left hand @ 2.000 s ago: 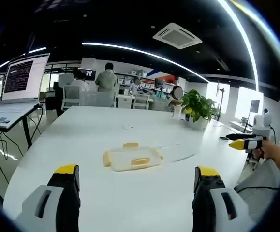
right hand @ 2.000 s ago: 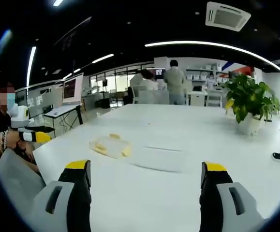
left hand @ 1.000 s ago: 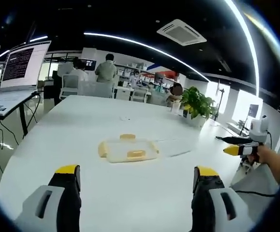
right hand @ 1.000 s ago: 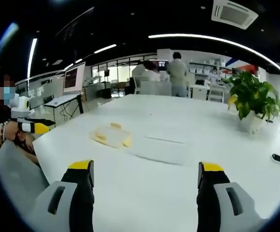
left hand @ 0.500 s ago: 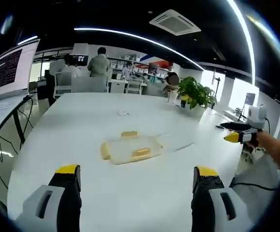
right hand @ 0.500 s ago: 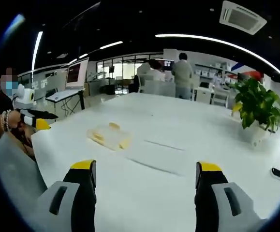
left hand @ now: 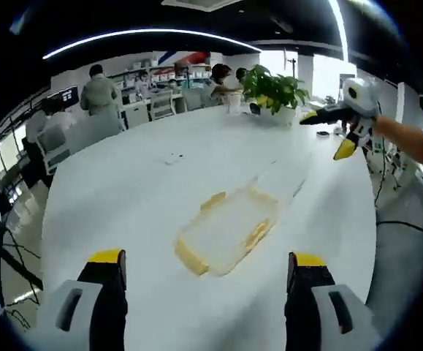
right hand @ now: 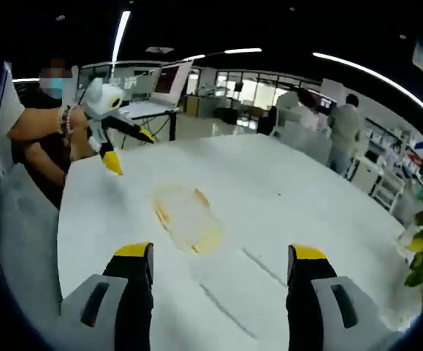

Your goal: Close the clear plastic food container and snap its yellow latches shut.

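A: Left gripper [left hand: 204, 267] up over the white table [left hand: 109, 197], jaws spread wide apart, nothing between them. Clear container [left hand: 227, 228] lying flat just ahead at twelve o'clock, well apart from both yellow tips.

B: Yellow latches [left hand: 257, 231] showing along its edges, one at the near corner, one on the right side, one on the far side. Clear lid [left hand: 284, 179] flat on the table, touching the container's far end at about one o'clock. Not closed yet.

A: Right gripper [left hand: 335, 131] coming in at two o'clock in the left gripper view, held in a hand [left hand: 394, 131], jaws open, yellow tips splayed above the table edge.

B: From the right gripper view: right gripper [right hand: 218, 256] jaws wide apart too, empty. Container [right hand: 185, 212] at eleven o'clock ahead of them, lid [right hand: 248, 285] a faint clear sheet between the jaws, blurred.

A: Left gripper [right hand: 127, 150] at ten o'clock there, jaws parted, hand [right hand: 79, 128] behind it with a beaded bracelet on the wrist.

B: Potted plant [left hand: 273, 88] at the table's far end, one o'clock in the left gripper view. People [left hand: 98, 91] standing and seated beyond, around eleven. Laptop [right hand: 164, 88] on a stand at eleven in the right gripper view.
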### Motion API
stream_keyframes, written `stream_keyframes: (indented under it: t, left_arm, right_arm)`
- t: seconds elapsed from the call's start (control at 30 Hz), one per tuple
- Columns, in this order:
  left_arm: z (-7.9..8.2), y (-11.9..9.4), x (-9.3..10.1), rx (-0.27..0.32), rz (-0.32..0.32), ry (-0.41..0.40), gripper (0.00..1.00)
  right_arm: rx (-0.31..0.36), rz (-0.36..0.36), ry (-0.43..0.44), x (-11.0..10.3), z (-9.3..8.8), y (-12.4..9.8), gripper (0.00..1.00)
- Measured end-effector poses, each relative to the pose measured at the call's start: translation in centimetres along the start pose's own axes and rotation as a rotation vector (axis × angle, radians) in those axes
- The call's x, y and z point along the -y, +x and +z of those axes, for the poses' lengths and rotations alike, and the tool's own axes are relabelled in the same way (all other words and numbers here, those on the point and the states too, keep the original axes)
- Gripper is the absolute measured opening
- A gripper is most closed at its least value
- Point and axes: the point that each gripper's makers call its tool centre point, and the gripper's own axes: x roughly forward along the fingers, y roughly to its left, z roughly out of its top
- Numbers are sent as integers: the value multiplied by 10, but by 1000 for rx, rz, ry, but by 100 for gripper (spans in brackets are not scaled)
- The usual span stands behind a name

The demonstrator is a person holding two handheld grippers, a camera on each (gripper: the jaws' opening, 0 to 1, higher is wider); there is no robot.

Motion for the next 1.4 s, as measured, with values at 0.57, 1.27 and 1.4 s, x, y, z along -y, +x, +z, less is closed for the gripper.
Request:
stream_keyframes:
  t: [0.57,1.27,1.4]
  left_arm:
    - [-35,74,-8,-380,-317,427,66]
    - [-49,81,4,-431,-420,443,48]
    - [-50,83,6,-437,-435,458,47]
  right_arm:
    - [-302,377,-269,-19,-26,111,64]
    - [-418,453,-303,-25,-58,126,55]
    - [-427,464,-309,-23,-60,128,50]
